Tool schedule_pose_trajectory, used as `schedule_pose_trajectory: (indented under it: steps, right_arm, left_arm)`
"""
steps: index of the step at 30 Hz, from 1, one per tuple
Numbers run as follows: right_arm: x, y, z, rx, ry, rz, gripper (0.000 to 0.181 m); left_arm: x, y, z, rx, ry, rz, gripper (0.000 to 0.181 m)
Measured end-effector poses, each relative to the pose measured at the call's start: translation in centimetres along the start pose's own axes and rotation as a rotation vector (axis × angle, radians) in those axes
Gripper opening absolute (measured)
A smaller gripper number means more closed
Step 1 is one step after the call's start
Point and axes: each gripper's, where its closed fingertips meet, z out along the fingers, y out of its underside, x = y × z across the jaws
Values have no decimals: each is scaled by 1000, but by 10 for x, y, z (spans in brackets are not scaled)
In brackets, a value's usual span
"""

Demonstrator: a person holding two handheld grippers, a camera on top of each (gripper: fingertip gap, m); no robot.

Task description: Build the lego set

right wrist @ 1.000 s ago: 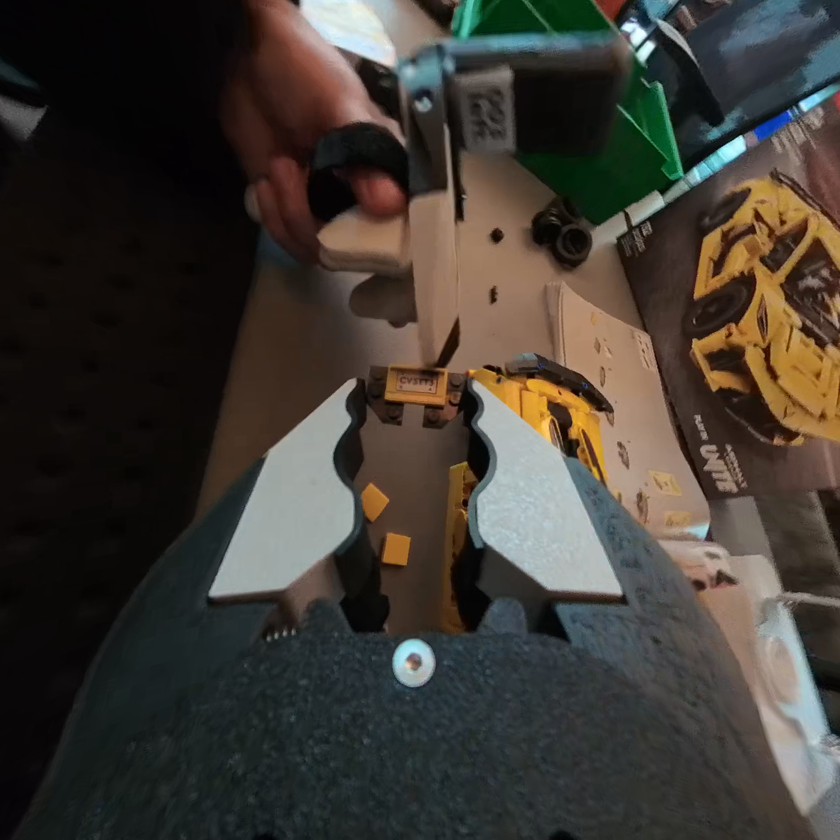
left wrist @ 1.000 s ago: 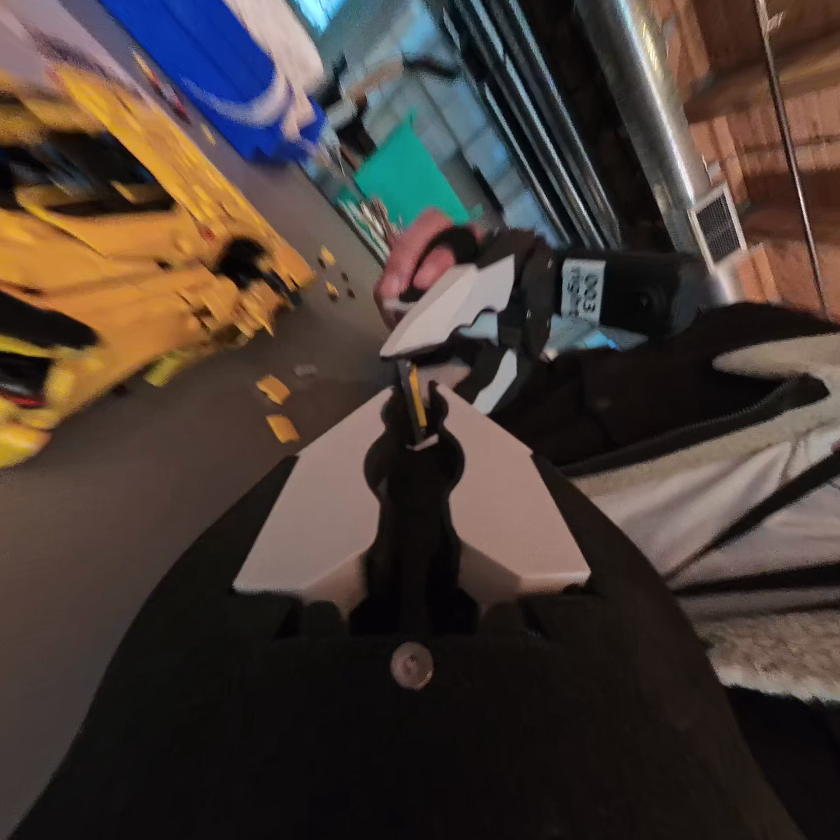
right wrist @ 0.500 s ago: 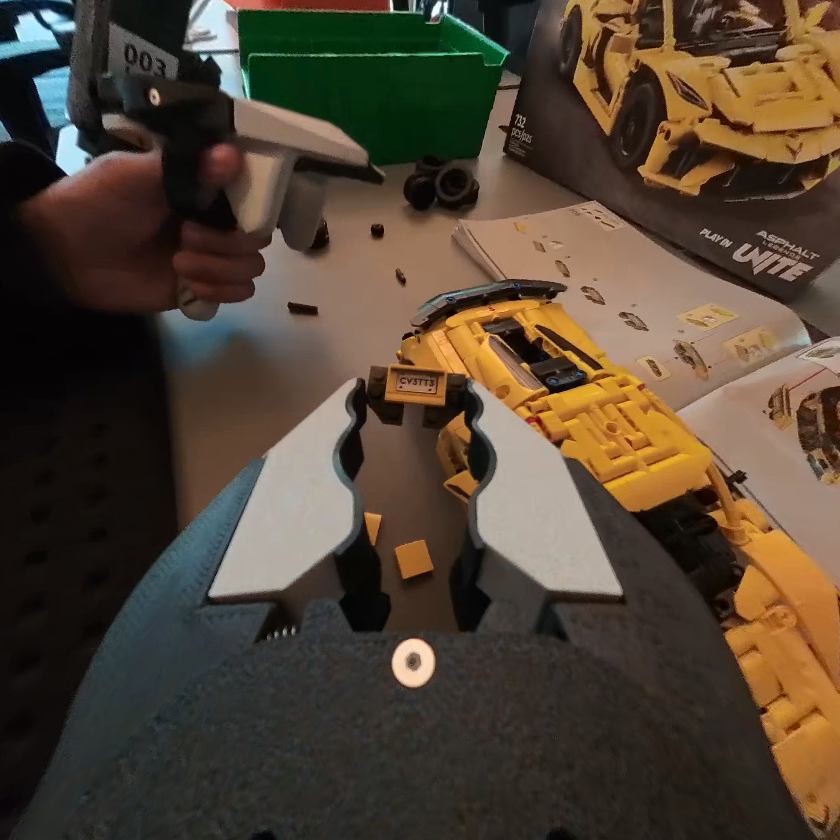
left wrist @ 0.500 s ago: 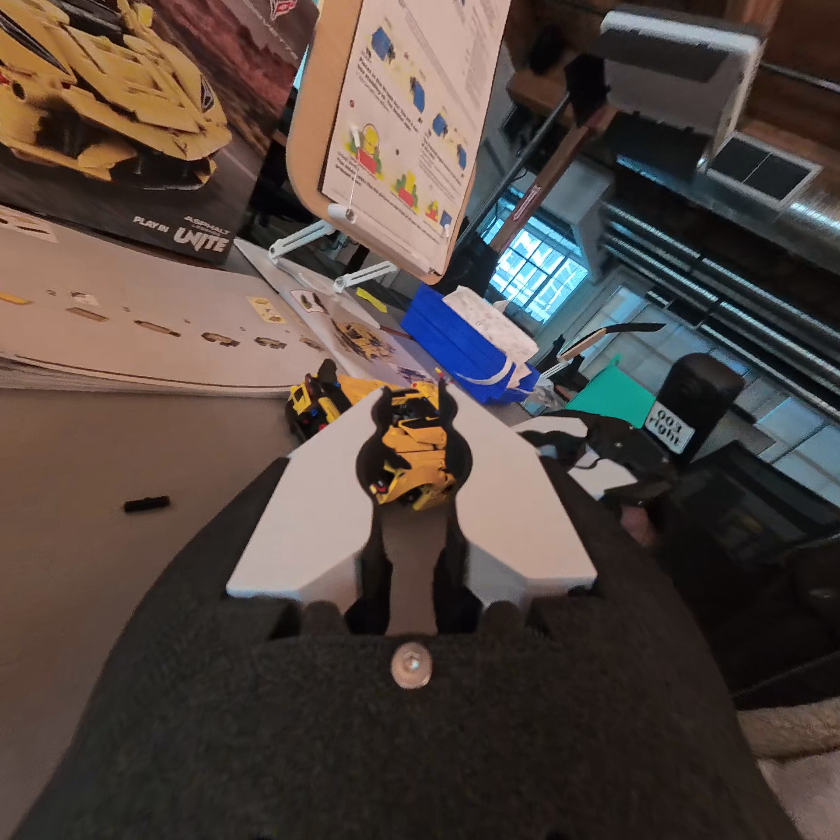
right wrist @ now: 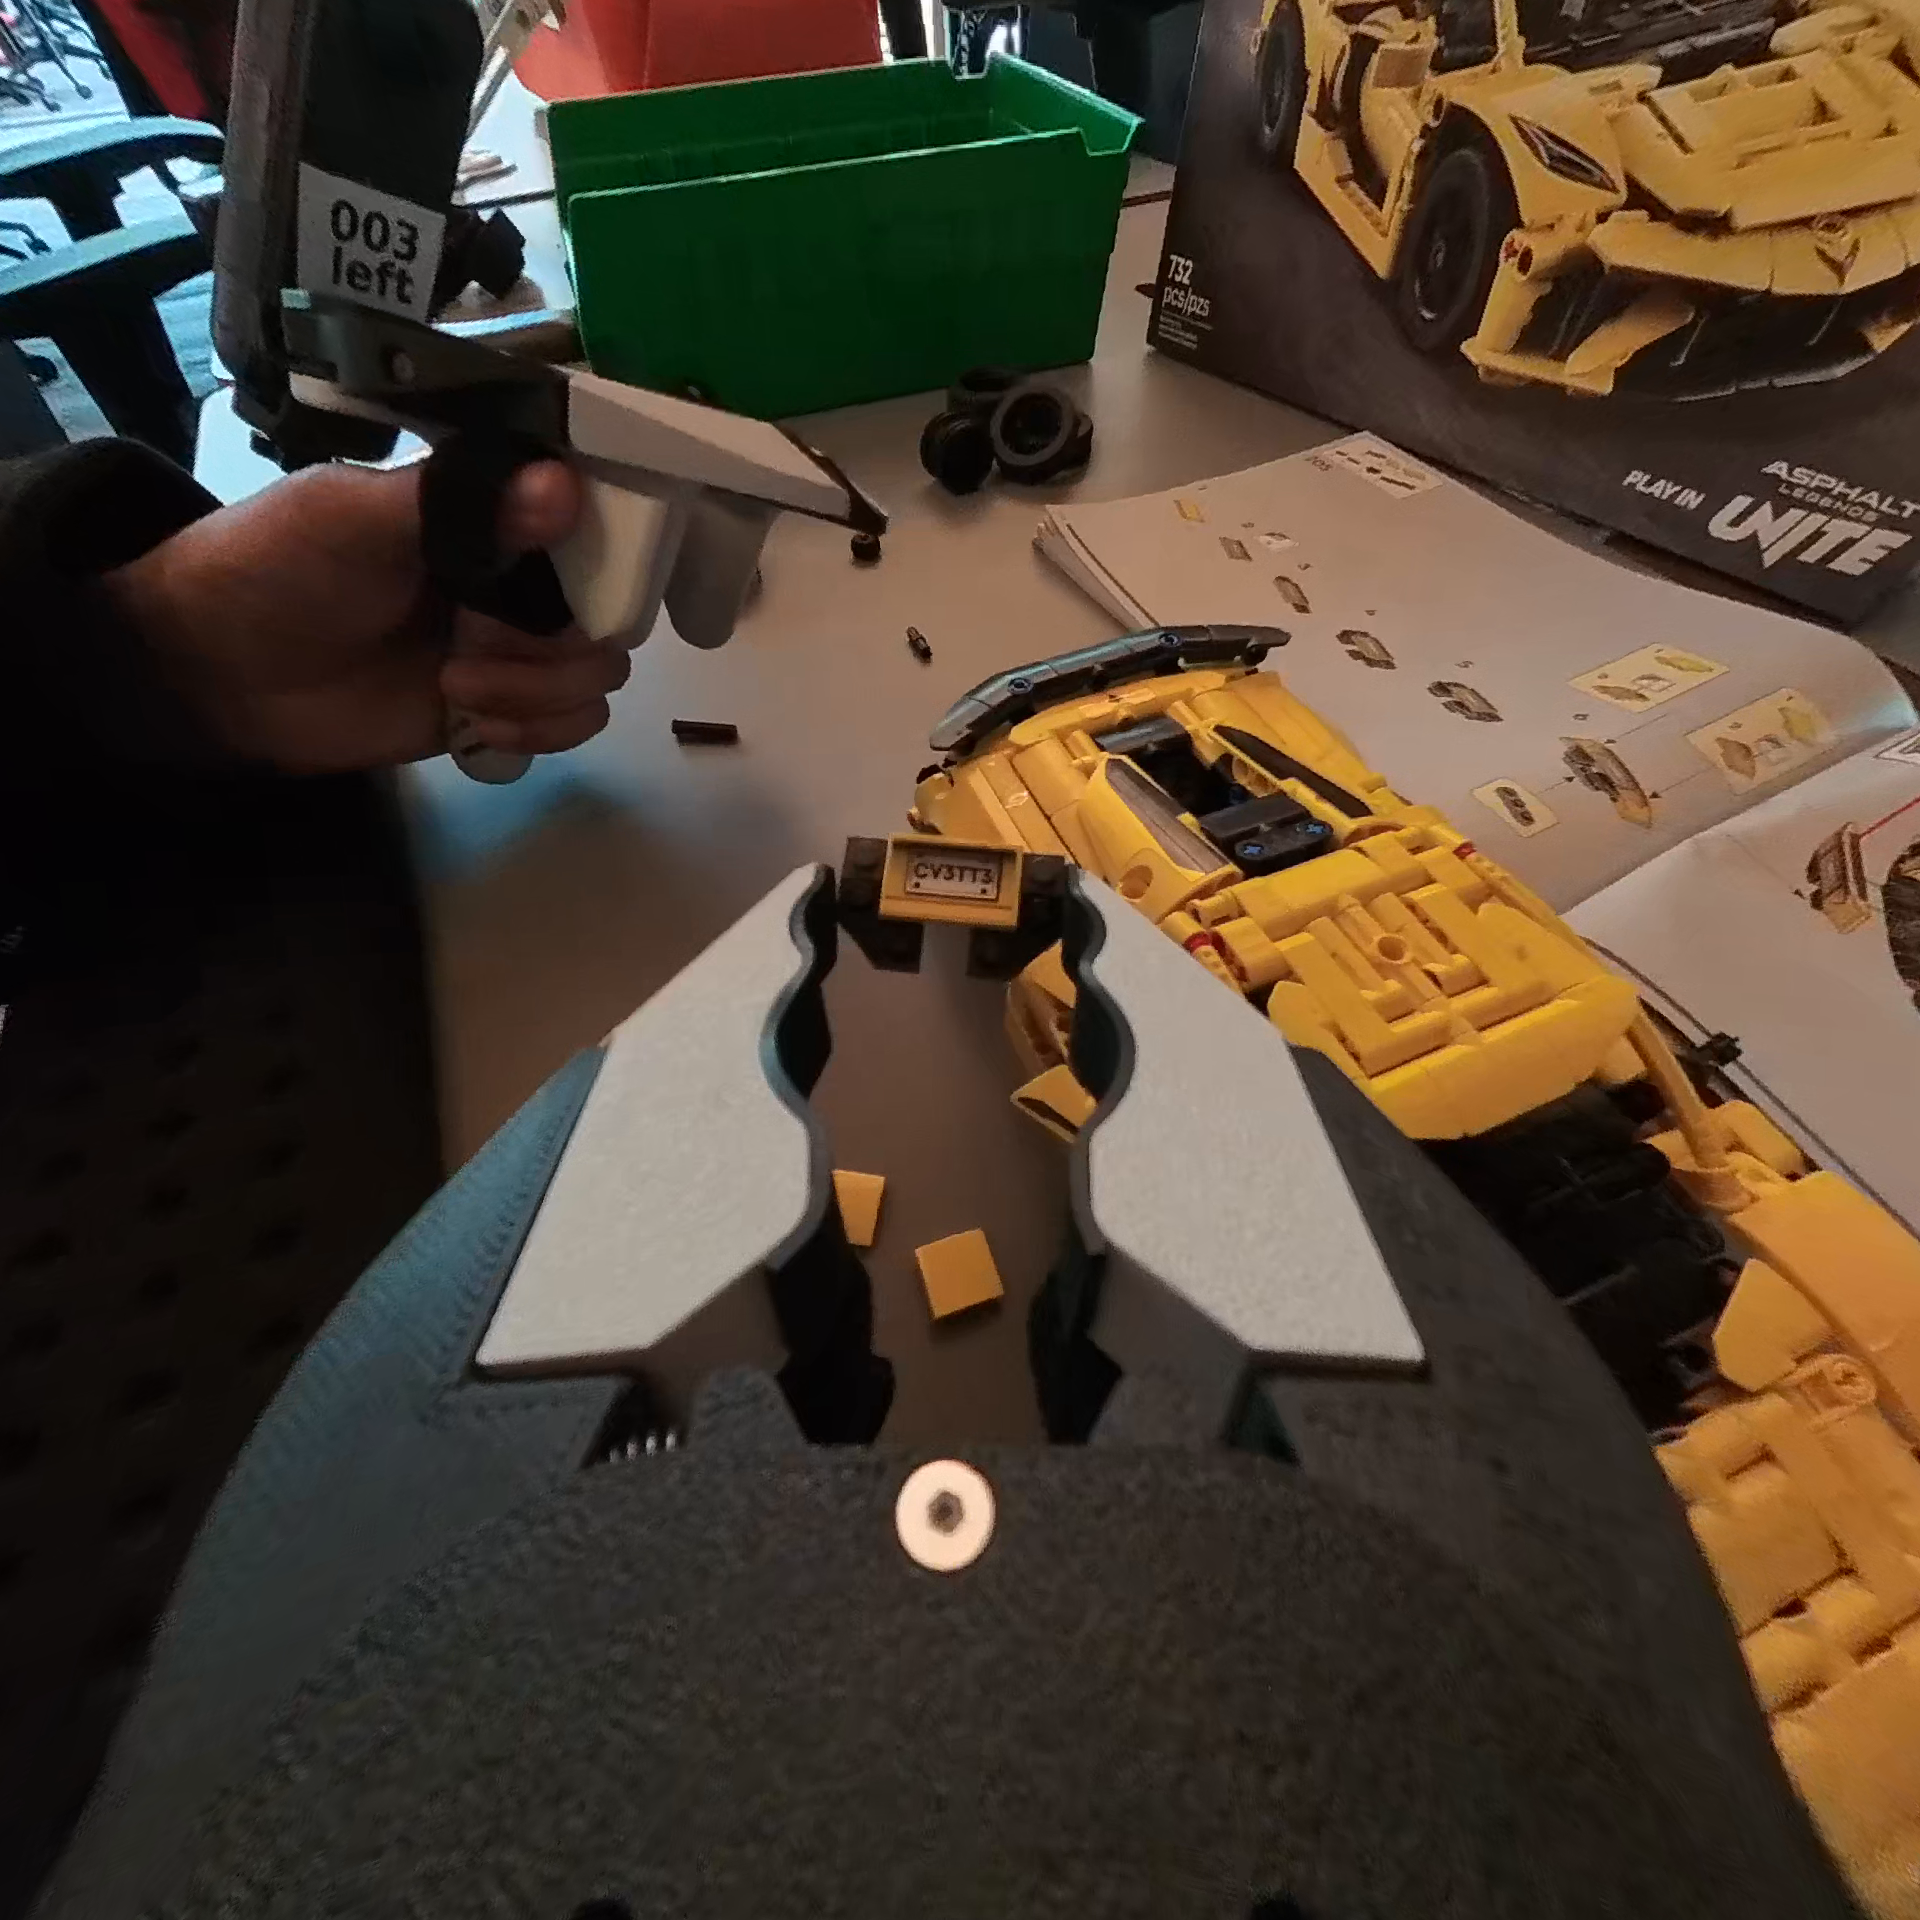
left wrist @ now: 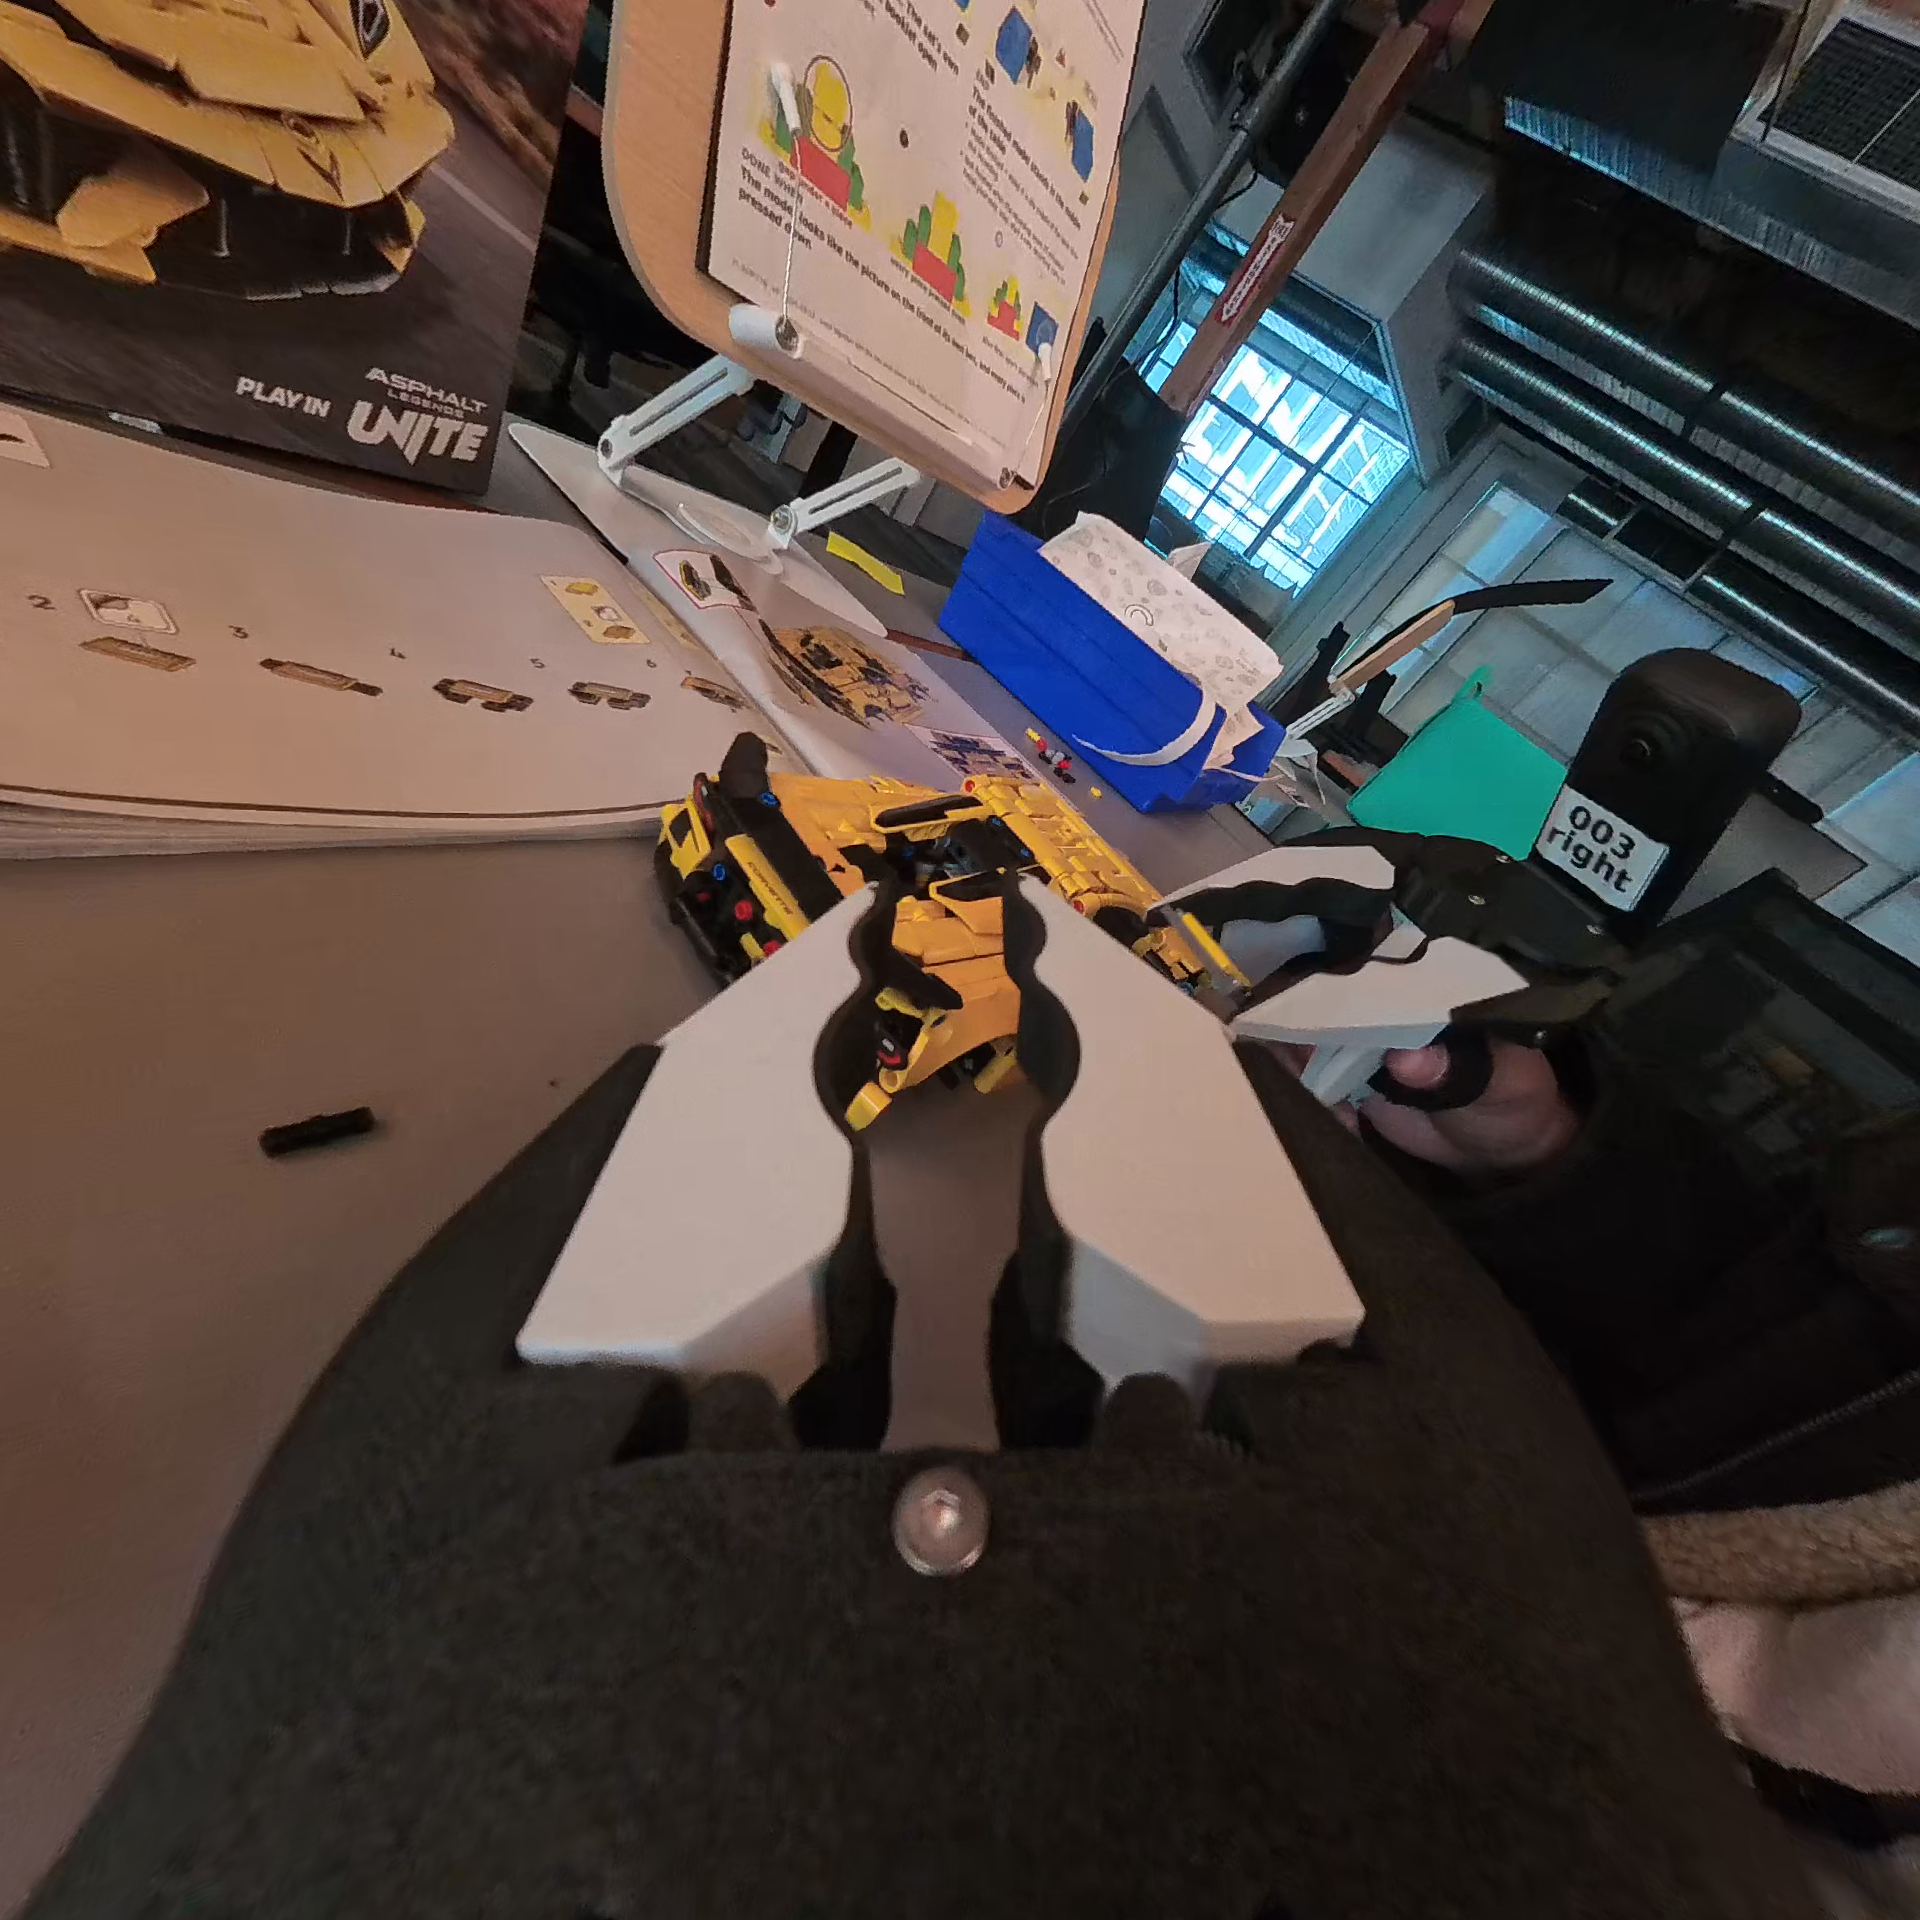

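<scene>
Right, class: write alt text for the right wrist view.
The right gripper pinches a small black-and-yellow plate piece above a grey table, beside a yellow car. The left gripper is held empty to the left, before a green bin.

— What can't you make out?
— The yellow car [right wrist: 1382, 935] runs off the right wrist view's lower right edge, its front unseen.
— Anything else?
— The box [left wrist: 260, 239] is cropped top and left.
</scene>
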Motion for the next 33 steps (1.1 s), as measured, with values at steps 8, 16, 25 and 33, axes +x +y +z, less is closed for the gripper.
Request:
schedule_pose_trajectory:
  steps: [8,16,25,33]
  right_arm:
    - [-18,12,7,-62,-70,-52,43]
    - [-78,55,19,-297,-344,-112,44]
    - [-84,75,21,-380,-366,-203,44]
    - [-84,80,21,-395,-367,-232,43]
  left_arm:
    - [0,4,0,-17,1,-17,20]
    - [-1,6,1,-27,8,-45,20]
    - [-2,9,1,-37,12,-65,20]
    - [-2,9,1,-39,11,-65,20]
